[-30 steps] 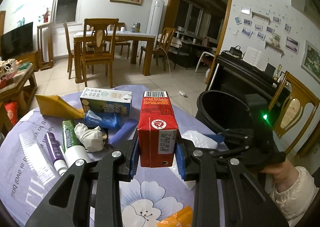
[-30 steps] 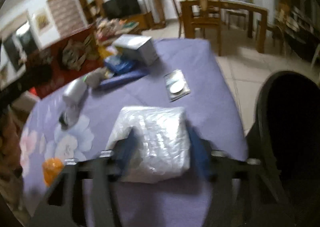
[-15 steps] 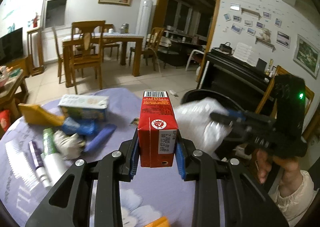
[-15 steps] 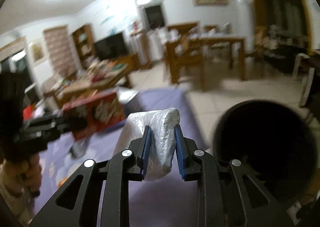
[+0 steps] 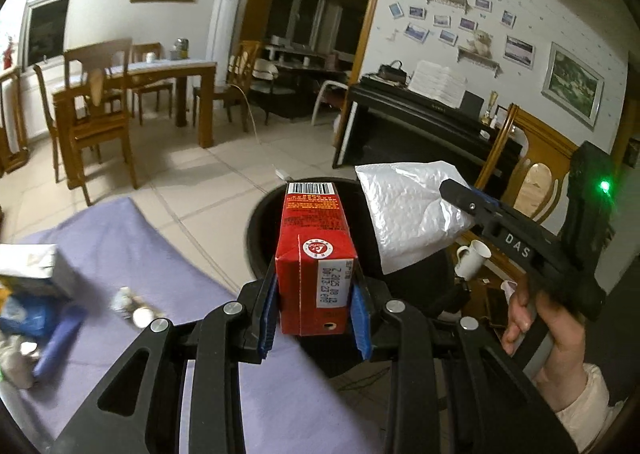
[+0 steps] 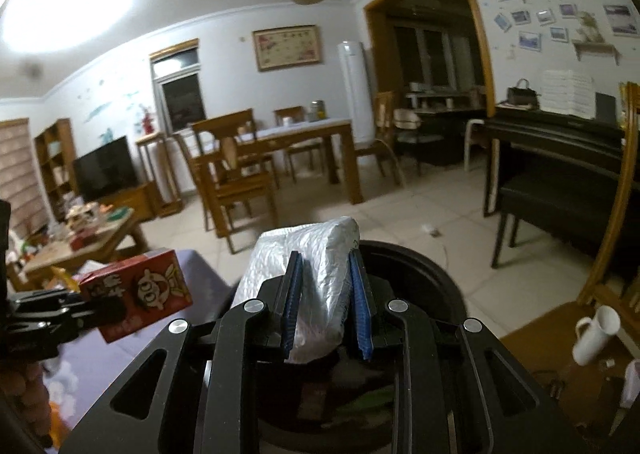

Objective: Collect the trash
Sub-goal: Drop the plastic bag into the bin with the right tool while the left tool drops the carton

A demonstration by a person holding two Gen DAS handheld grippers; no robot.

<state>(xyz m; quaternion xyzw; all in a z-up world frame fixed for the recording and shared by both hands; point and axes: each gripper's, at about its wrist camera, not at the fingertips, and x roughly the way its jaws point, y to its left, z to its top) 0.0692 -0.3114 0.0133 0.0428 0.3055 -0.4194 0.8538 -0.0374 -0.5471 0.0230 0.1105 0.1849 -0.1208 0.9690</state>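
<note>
My left gripper (image 5: 316,318) is shut on an upright red drink carton (image 5: 314,254), held at the edge of the purple tablecloth with the black trash bin (image 5: 260,238) right behind it. My right gripper (image 6: 326,314) is shut on a white bubble-wrap mailer (image 6: 316,274), squeezed between the blue pads over the bin's mouth (image 6: 432,274). From the left wrist view the mailer (image 5: 408,213) hangs above the bin's right side, held by the right gripper (image 5: 460,193) in a person's hand (image 5: 556,330). From the right wrist view the carton (image 6: 140,294) sits at the left.
Loose trash lies blurred on the purple tablecloth (image 5: 120,254) at the left: a white box (image 5: 28,266), blue wrappers (image 5: 24,314), a small round piece (image 5: 140,316). A white mug (image 5: 474,256) stands right of the bin. A black piano (image 5: 420,125), wooden chairs and a dining table (image 5: 160,73) stand farther off.
Both grippers have swung right from the table to the bin, carrying the carton and the mailer. The right gripper squeezed tighter on the mailer and rose. Table clutter has slid to the left edge.
</note>
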